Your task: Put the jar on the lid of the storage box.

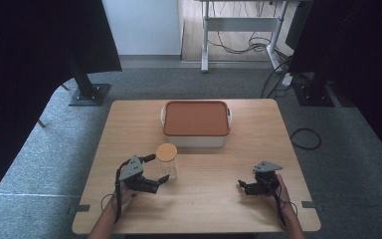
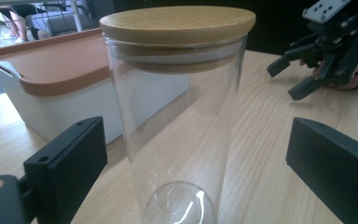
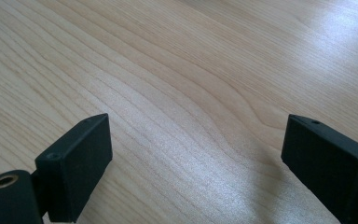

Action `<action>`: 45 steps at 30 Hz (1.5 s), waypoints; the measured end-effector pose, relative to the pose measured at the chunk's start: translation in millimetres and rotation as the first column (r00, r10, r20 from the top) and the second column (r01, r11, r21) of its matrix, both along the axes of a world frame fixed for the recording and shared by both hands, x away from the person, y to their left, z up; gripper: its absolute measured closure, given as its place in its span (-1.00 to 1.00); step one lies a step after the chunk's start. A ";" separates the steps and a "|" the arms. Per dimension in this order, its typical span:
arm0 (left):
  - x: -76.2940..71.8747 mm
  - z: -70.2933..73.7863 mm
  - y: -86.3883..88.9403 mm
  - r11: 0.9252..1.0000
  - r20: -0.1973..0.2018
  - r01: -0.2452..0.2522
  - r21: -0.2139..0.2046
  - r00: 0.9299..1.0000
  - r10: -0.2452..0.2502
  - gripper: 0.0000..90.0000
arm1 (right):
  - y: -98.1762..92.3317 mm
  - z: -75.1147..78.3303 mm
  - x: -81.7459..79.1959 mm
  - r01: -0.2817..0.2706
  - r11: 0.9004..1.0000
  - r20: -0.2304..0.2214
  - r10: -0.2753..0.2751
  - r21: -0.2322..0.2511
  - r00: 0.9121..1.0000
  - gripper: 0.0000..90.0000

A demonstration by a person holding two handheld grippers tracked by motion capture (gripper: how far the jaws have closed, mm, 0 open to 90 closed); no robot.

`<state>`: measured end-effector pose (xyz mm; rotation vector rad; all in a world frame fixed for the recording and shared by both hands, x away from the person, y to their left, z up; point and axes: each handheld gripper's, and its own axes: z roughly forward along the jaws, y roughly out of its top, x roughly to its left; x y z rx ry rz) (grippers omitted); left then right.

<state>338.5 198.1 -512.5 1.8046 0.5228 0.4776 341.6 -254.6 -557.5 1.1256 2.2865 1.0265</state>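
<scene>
Wooden table (image 1: pixel 238 164), with the lidded storage box (image 1: pixel 196 122) at twelve o'clock. Glass jar (image 1: pixel 168 160) stands upright at centre, bracketed by the left gripper (image 1: pixel 160 169), jaws apart and not yet touching, apparently lined up to grasp. Right gripper (image 1: pixel 242 187) waits spread wide at four o'clock.

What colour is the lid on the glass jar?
Light wood tan; the jar lid shows best in the left gripper view.

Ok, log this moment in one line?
left hand-held gripper: open, straddling glass jar, no contact | jar lid: on | right hand-held gripper: open over table
</scene>
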 end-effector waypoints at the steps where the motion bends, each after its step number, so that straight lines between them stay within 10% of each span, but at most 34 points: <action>1: 0.6 -0.2 -1.0 1.000 0.000 0.001 0.001 1.000 -0.001 -0.89 | 0.1 -0.1 0.1 0.001 1.000 0.001 -0.001 -0.001 1.000 -0.82; 45: 32.2 -4.3 -35.0 1.000 -0.011 -0.026 -0.015 1.000 0.026 -0.60 | 0.7 -0.1 -0.1 0.000 1.000 0.001 0.000 -0.008 1.000 -0.81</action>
